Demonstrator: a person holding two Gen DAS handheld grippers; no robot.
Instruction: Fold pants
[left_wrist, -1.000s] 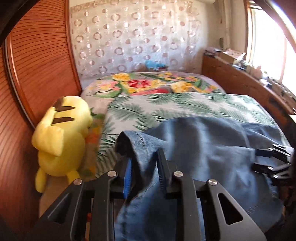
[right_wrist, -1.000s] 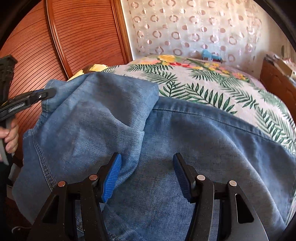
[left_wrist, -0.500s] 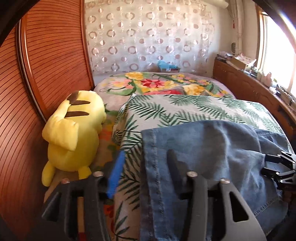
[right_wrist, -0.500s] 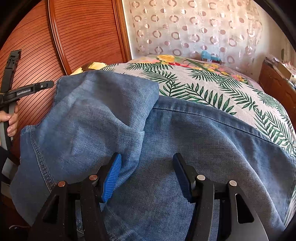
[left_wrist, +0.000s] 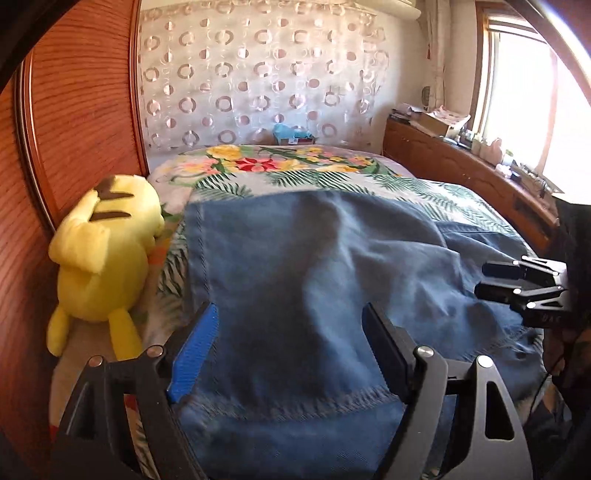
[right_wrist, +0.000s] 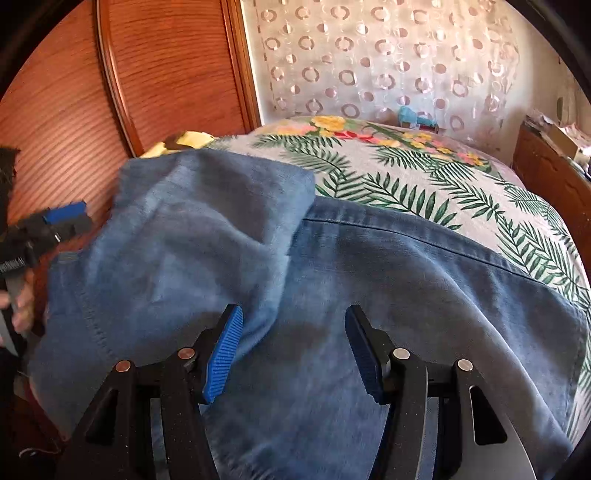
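Blue denim pants (left_wrist: 314, 273) lie on the bed, with one part folded over onto the rest (right_wrist: 207, 236). My left gripper (left_wrist: 290, 332) is open and empty, just above the pants near a stitched hem. My right gripper (right_wrist: 293, 338) is open and empty above the pants beside the folded layer's edge. The right gripper also shows at the right of the left wrist view (left_wrist: 524, 291). The left gripper shows at the left edge of the right wrist view (right_wrist: 48, 229), held by a hand.
The bed (right_wrist: 424, 181) has a palm-leaf and flower cover. A yellow plush toy (left_wrist: 103, 258) lies at the bed's left edge against a wooden wall (left_wrist: 74, 110). A wooden sideboard (left_wrist: 461, 173) with clutter runs along the right under a window.
My left gripper let go of the pants' edge, opened wide and moved right over the cloth. The released denim now lies flat. The right gripper stayed open and almost still.
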